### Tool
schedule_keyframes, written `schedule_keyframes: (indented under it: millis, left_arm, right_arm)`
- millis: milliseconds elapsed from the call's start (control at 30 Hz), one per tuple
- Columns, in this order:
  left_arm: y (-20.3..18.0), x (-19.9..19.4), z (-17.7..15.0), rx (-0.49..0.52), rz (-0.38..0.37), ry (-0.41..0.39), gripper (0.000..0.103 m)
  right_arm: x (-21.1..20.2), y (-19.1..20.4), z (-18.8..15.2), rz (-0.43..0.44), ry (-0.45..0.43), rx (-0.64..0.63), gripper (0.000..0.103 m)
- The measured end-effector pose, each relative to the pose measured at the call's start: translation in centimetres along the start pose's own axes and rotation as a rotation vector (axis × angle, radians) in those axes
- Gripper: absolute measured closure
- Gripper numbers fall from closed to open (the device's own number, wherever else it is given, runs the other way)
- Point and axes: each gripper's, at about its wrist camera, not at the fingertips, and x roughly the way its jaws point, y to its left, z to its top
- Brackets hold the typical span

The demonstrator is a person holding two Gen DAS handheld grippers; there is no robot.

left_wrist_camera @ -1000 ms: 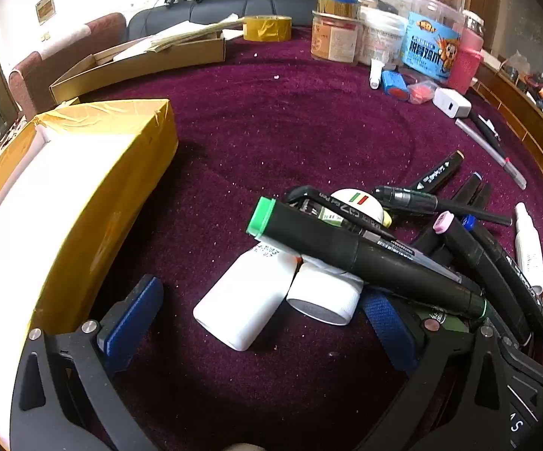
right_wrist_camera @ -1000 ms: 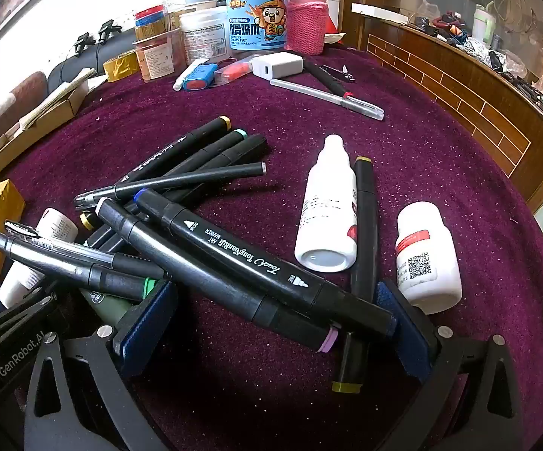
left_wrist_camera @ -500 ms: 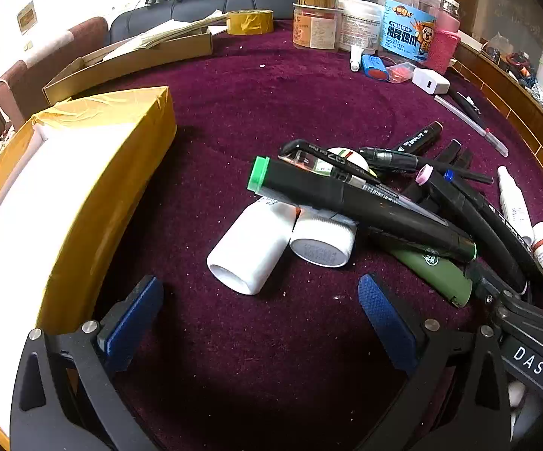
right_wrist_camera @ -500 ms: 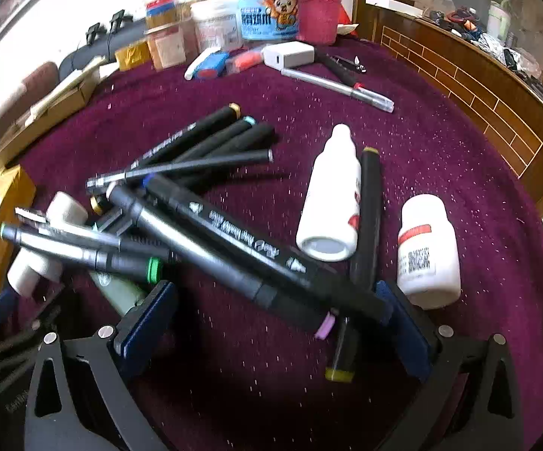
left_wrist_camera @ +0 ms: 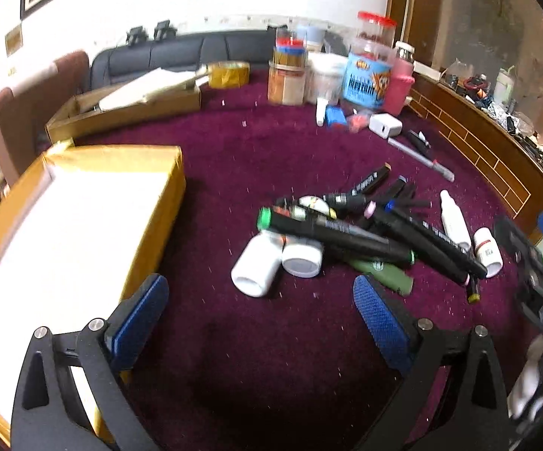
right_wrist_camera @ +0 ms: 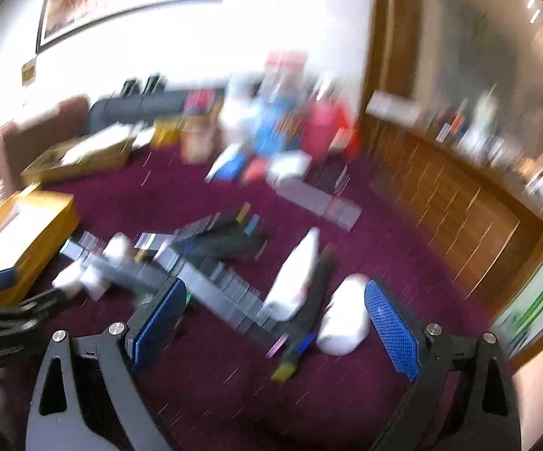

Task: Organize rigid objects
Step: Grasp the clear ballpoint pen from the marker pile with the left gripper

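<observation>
A round table under a dark purple cloth [left_wrist_camera: 264, 158], with a black sofa and a white wall behind and a wood-panelled ledge toward 3 o'clock. In the left wrist view the heap of black markers [left_wrist_camera: 365, 225] lies just right of centre, toward 2 o'clock of my left gripper [left_wrist_camera: 260, 312], with two white bottles [left_wrist_camera: 256, 267] touching its near-left end and two smaller white bottles [left_wrist_camera: 474, 233] at its right end. The yellow box [left_wrist_camera: 151, 225], open with a white interior, stands at 9 o'clock, well apart from the heap. My left gripper hangs spread wide with nothing between its blue pads [left_wrist_camera: 142, 315]. My right gripper [right_wrist_camera: 271, 323] is beginning to close, still wide and bare, above the same heap; that view is heavily blurred. I judge the step in hand to be choosing a first piece: I would take an outlying bottle or the topmost green-capped marker [left_wrist_camera: 331, 233] across its barrel, lifting straight so the pile does not roll. Print on the marker barrels and on the blue-labelled jar [left_wrist_camera: 365, 82] at 12 o'clock is too blurred to read.
</observation>
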Motion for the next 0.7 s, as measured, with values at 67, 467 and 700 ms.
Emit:
schedule_keyframes:
  millis: [67, 467, 700]
  left_arm:
    - [0.3, 0.3, 0.5, -0.008, 0.012, 0.005, 0.003]
    - [-1.0, 3.5, 4.9, -0.024, 0.019, -0.031, 0.003]
    - [-3.8, 7.0, 5.2, 0.198, -0.093, 0.153, 0.04]
  right_arm:
    - [1.7, -1.0, 0.9, 0.023, -0.012, 0.04, 0.01]
    - [5.3, -4.8, -1.0, 0.123, 0.037, 0.244, 0.01]
    - [5.5, -4.4, -0.9, 0.13, 0.042, 0.218, 0.01]
